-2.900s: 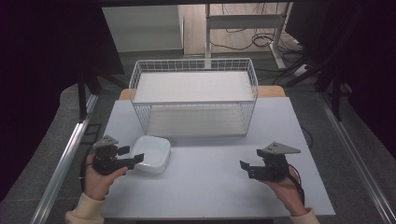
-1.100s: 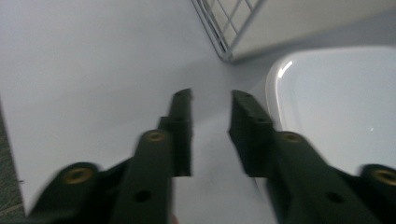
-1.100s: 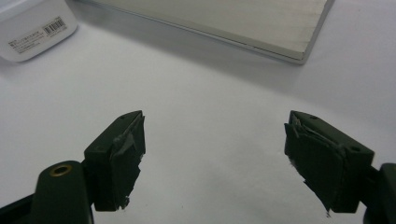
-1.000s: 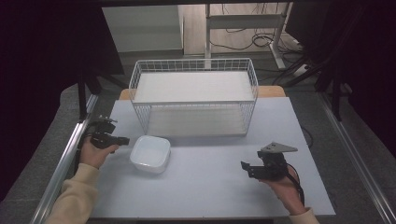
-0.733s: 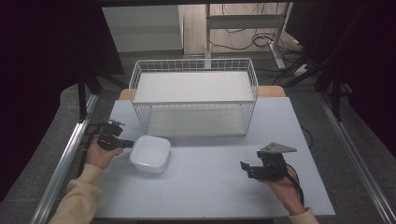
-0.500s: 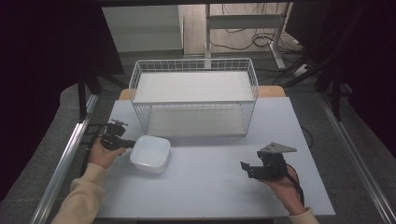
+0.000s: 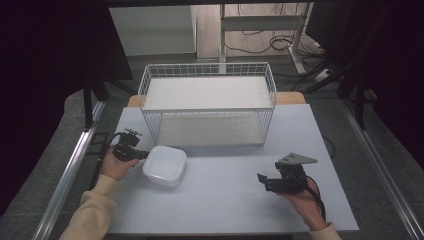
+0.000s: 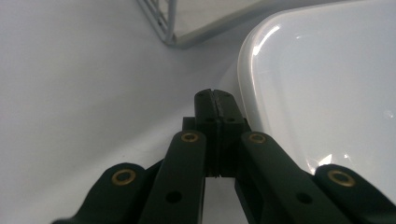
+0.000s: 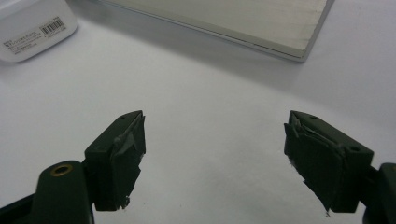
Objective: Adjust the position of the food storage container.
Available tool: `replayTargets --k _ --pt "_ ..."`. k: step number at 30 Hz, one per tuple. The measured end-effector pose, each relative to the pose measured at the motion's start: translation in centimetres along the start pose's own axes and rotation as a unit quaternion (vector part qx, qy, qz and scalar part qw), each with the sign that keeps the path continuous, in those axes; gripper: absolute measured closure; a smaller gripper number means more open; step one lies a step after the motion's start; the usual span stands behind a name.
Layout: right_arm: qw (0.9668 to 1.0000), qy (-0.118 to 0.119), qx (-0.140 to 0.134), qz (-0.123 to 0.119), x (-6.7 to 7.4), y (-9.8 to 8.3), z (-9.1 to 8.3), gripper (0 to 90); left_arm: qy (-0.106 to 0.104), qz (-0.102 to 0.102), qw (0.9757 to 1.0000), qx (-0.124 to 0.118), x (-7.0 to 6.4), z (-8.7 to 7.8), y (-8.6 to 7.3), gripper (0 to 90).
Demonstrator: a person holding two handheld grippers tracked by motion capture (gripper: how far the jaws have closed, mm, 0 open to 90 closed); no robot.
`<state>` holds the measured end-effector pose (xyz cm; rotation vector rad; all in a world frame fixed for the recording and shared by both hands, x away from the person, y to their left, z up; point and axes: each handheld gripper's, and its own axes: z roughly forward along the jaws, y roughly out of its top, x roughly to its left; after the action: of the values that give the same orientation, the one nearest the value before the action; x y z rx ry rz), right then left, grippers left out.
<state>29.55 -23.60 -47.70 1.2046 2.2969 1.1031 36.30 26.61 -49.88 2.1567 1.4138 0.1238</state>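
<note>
The left gripper [image 8: 215, 100] is clenched, its jaws having just closed pad against pad with nothing between them, the tips just beside the rim of the white container [image 8: 327, 88]. That container [image 7: 165, 165] sits on the table [image 7: 225, 200] at lower left of the high view, before the wire basket [image 7: 207, 107]. The right gripper [image 9: 215, 158] gapes wide, empty, at lower right.

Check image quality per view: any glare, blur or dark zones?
High view: table evenly lit, surroundings nearly black. Left gripper view: glare streaks on the white container, near linkage of the left hand-held gripper soft. Right gripper view: right hand-held gripper sharp, soft shadow under the wire basket.
</note>
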Motion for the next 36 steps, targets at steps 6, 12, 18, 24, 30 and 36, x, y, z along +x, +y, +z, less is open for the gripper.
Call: replayTargets --k 6,12,18,24,30,36 --pt "1.0 0.0 0.0 0.002 -0.1 0.0 0.0 20.5 -0.006 0.01 0.9999 0.002 -0.8 0.5 0.4 89.7" --pt "1.0 0.001 0.0 0.0 0.0 0.0 0.0 20.6 -0.014 0.022 0.9996 0.006 -1.6 0.9 0.8 89.7" --pt "1.0 0.001 0.0 0.001 0.0 0.0 -0.1 20.6 -0.021 0.036 0.9991 0.009 -2.7 1.4 1.5 89.7" --pt "1.0 0.001 0.0 0.001 0.1 0.0 -0.1 20.7 -0.026 0.043 0.9986 0.014 -3.4 2.1 1.6 89.8" --pt "1.0 0.0 0.003 0.002 0.0 0.0 0.0 20.7 -0.024 0.057 0.9979 0.019 -3.9 2.5 2.0 89.8" --pt "1.0 0.0 0.003 0.002 0.2 0.0 0.0 20.8 -0.038 0.079 0.9959 0.021 -5.7 3.2 3.1 89.8"
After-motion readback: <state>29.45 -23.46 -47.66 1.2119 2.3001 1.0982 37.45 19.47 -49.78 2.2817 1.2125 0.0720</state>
